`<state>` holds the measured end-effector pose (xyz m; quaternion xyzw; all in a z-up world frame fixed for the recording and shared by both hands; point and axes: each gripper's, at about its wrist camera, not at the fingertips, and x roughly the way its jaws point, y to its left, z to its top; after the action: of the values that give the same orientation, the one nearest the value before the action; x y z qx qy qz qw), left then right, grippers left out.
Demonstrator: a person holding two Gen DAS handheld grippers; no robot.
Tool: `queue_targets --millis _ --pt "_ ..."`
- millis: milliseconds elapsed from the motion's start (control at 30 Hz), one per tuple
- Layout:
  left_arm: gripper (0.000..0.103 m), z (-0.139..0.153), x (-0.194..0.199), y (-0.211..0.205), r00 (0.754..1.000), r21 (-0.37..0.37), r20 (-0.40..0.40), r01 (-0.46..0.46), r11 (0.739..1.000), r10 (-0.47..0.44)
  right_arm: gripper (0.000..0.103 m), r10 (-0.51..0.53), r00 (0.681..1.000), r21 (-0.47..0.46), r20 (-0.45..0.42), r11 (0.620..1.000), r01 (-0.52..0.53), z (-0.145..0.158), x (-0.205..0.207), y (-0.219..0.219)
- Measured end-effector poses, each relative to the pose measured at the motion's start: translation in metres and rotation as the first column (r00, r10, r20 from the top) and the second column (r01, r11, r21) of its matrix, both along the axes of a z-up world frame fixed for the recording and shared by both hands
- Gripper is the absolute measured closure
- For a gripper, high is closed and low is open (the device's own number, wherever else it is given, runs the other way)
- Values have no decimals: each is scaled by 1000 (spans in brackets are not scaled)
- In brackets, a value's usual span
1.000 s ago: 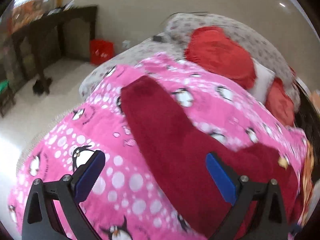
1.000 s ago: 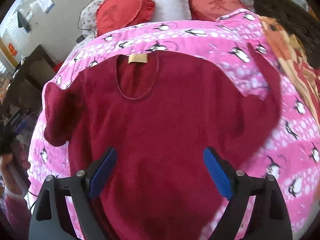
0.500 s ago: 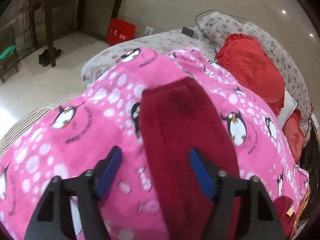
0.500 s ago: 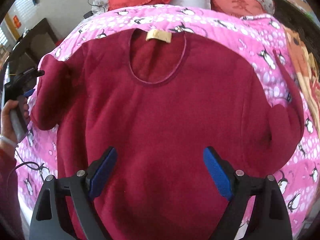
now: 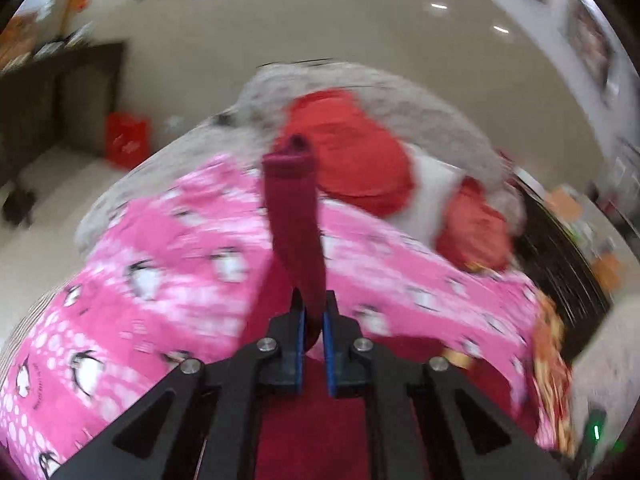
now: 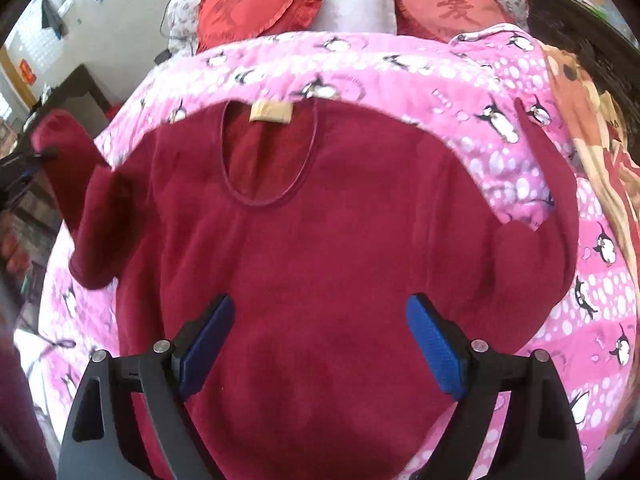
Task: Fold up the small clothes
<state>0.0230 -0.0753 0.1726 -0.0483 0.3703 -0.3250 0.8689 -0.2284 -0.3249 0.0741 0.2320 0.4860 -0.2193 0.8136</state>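
A dark red fleece top [image 6: 320,248] lies spread flat on the pink penguin blanket [image 6: 400,68], neck opening and tan label [image 6: 271,112] toward the pillows. My left gripper [image 5: 314,320] is shut on the top's left sleeve [image 5: 296,216], which stands lifted off the blanket in a narrow strip. From the right wrist view that raised sleeve [image 6: 72,168] shows at the far left, with the left gripper at the frame edge. My right gripper [image 6: 320,340] hovers open over the lower body of the top, nothing between its blue pads. The right sleeve [image 6: 548,208] lies bent on the blanket.
Red heart cushions [image 6: 256,4] and a white pillow [image 6: 356,0] sit at the head of the bed. An orange patterned blanket [image 6: 592,120] covers the right side. A dark wooden table [image 5: 56,92] and a red bag [image 5: 126,140] stand on the floor to the left.
My left gripper closed on the left sleeve and lifted it off the blanket. My right gripper stayed open over the top's body, almost still.
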Motion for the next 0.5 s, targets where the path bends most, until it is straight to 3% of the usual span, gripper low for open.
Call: queue_targets --millis 100,200,400,500 --pt "95 6 -57 -38 991 14 31 127 992 -127 36 -27 999 4 35 1000 27 8 -7 -12" --pt "95 -19 -104 -79 966 12 -41 255 967 -254 36 -58 997 10 53 998 58 11 -19 -22" --pt "91 -104 -163 -142 916 161 -188 384 909 -353 36 -143 989 42 38 989 141 1 -53 -50" --pt "84 -106 -172 -141 908 210 -189 409 888 -373 36 -175 984 48 42 984 173 0 -70 -61"
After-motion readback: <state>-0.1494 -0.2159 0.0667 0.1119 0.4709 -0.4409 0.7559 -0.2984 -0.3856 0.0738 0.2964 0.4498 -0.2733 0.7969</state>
